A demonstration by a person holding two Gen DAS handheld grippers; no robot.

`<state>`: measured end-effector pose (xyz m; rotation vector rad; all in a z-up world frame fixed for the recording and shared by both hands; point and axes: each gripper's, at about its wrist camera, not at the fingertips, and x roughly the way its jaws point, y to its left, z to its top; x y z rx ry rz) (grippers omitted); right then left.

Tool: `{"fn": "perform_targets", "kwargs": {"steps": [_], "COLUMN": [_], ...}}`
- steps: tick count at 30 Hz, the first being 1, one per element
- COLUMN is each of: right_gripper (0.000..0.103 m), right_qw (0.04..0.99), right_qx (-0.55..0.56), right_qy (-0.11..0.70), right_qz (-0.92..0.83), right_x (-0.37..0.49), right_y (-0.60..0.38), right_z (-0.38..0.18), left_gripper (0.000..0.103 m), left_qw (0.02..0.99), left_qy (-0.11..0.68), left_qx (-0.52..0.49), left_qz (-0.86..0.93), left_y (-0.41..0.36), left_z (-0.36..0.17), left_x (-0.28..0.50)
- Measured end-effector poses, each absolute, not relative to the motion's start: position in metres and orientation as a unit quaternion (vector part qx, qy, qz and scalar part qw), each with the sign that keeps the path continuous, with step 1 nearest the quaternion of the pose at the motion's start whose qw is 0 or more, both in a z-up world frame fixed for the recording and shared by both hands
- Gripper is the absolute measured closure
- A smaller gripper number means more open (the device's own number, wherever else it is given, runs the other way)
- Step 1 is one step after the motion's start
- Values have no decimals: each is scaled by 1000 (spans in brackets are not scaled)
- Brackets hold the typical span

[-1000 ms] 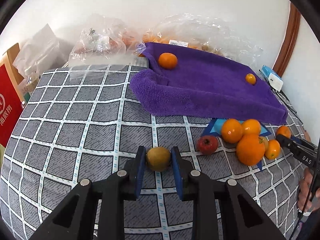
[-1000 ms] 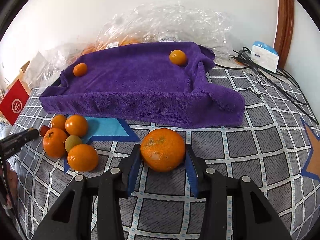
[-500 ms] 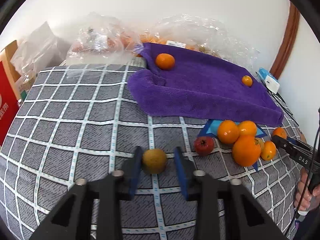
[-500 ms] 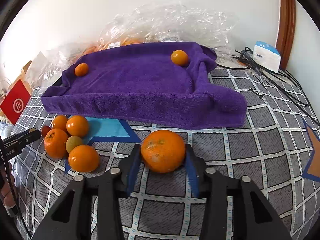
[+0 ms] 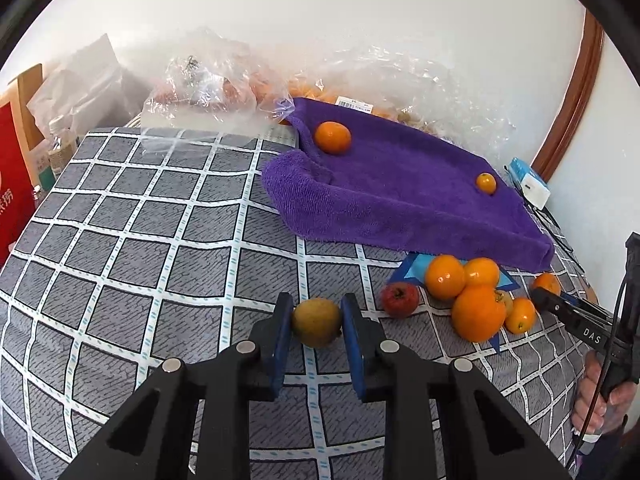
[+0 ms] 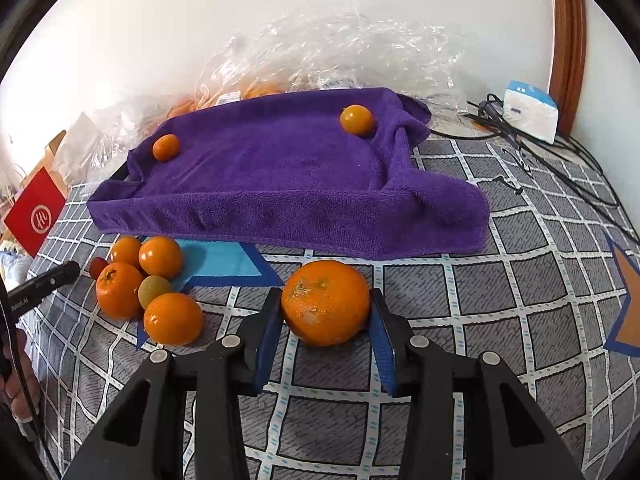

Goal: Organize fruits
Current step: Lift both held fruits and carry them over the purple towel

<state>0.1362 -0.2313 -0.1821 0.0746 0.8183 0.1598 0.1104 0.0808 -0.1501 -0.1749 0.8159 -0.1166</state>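
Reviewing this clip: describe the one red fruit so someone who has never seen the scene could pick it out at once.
Start at the purple towel-covered tray on the checked cloth. In front of its near edge lies a cluster of oranges; at the cluster's left end in the left wrist view sits the small red fruit. It is the only red one, smaller than the oranges and ungripped.

Red box (image 5: 10, 184): cut off at left edge, print partly lost. Clear bags (image 5: 208, 84), upper centre: contents blurred orange. Hand (image 5: 600, 396), lower right: cropped by frame. Yellow-green fruit (image 6: 154, 290): half hidden behind 2 oranges.
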Motion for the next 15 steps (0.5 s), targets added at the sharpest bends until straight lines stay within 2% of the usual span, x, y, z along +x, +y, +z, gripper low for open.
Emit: {"fn": "perform_targets", "kwargs": {"steps": [15], "right_gripper": [62], "right_qw": [917], "right_qx": [55], "right_qy": [386], "right_qz": [88], "right_x": [133], "right_y": [-239], "right_z": [-177], "left_gripper": [79], "left_qw": [924], "left_qy": [365], "left_qx": [-89], "left_qz": [-67], "left_y": [80], "left_z": [-141], "left_x": [101]}}
